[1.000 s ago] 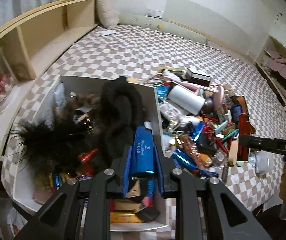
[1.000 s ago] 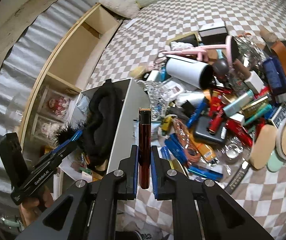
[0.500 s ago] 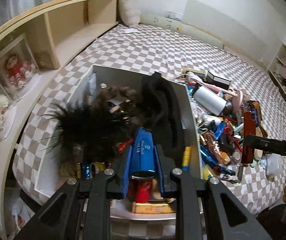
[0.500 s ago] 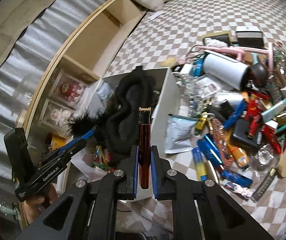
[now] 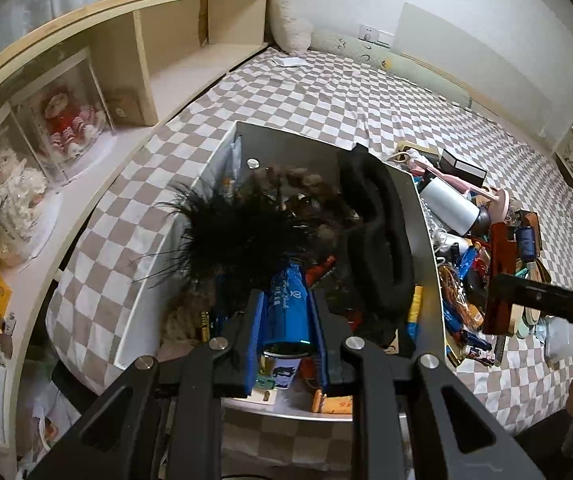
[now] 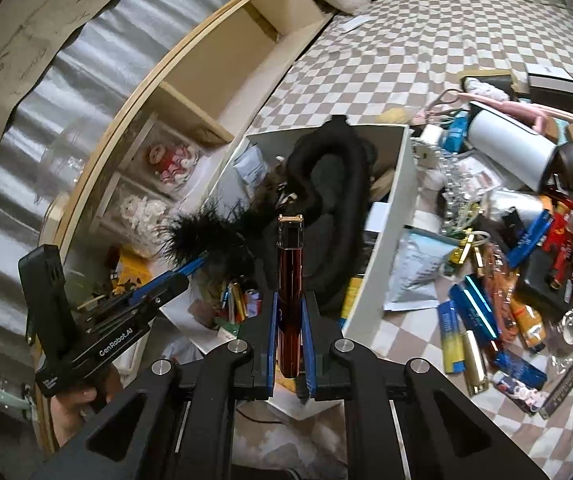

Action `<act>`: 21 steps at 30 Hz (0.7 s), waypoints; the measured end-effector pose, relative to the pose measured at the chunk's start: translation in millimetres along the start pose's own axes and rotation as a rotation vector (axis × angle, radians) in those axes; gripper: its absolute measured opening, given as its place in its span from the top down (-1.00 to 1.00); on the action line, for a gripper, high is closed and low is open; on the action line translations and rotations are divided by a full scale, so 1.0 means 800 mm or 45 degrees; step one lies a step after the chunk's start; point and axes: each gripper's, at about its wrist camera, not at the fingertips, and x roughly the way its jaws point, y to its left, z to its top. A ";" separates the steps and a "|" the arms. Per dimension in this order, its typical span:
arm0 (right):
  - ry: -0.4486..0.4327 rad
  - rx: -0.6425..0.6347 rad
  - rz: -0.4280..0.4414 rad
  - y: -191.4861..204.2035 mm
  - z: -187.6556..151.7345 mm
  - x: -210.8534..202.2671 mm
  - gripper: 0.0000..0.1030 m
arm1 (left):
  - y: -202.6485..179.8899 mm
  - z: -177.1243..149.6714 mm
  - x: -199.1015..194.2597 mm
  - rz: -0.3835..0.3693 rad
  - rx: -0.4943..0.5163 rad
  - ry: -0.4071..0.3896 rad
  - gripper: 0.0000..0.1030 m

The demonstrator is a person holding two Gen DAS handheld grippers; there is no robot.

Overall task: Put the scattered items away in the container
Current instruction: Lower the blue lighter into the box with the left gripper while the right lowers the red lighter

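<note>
A white open box (image 5: 423, 240) (image 6: 390, 216) sits on the checkered bed, holding a black fabric piece (image 5: 378, 240) (image 6: 330, 184), black feathers (image 5: 238, 232) (image 6: 202, 232) and small items. My left gripper (image 5: 286, 312) is shut on a blue tube (image 5: 286, 304) above the box's near end; it also shows in the right wrist view (image 6: 174, 276). My right gripper (image 6: 289, 312) is shut on a dark red slim case (image 6: 289, 280), held over the box; it also shows in the left wrist view (image 5: 498, 280).
A heap of scattered items (image 6: 518, 220) (image 5: 482, 248) lies right of the box, with a white cylinder (image 6: 510, 140) and a silver pouch (image 6: 418, 272). A wooden shelf (image 5: 158, 64) with doll cases (image 5: 62, 116) runs along the left.
Both grippers have moved left with their items, from the heap side to above the box. The box now sits centred under both.
</note>
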 end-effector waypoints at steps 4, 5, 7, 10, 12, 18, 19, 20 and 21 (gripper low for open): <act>0.022 -0.051 0.016 0.017 -0.003 0.014 0.76 | 0.006 -0.001 -0.005 0.007 -0.004 -0.014 0.57; 0.028 -0.071 0.016 0.022 -0.004 0.018 0.76 | 0.008 -0.001 -0.007 0.008 -0.004 -0.018 0.57; 0.040 -0.100 0.011 0.029 -0.006 0.025 0.76 | 0.010 -0.002 -0.009 0.011 -0.004 -0.022 0.57; 0.064 -0.143 0.002 0.041 -0.011 0.037 0.76 | 0.015 -0.004 -0.012 0.020 -0.004 -0.025 0.57; 0.077 -0.173 -0.007 0.048 -0.014 0.044 0.76 | 0.018 -0.005 -0.013 0.026 -0.002 -0.024 0.57; 0.095 -0.272 -0.038 0.069 -0.023 0.062 0.76 | 0.026 -0.010 -0.011 0.042 0.003 -0.008 0.57; 0.092 -0.295 -0.045 0.073 -0.024 0.064 0.76 | 0.028 -0.011 -0.010 0.044 0.003 -0.004 0.57; 0.087 -0.320 -0.056 0.077 -0.025 0.067 0.76 | 0.029 -0.013 -0.010 0.047 0.005 0.000 0.57; 0.078 -0.351 -0.071 0.081 -0.026 0.069 0.76 | 0.030 -0.014 -0.009 0.051 0.008 0.005 0.57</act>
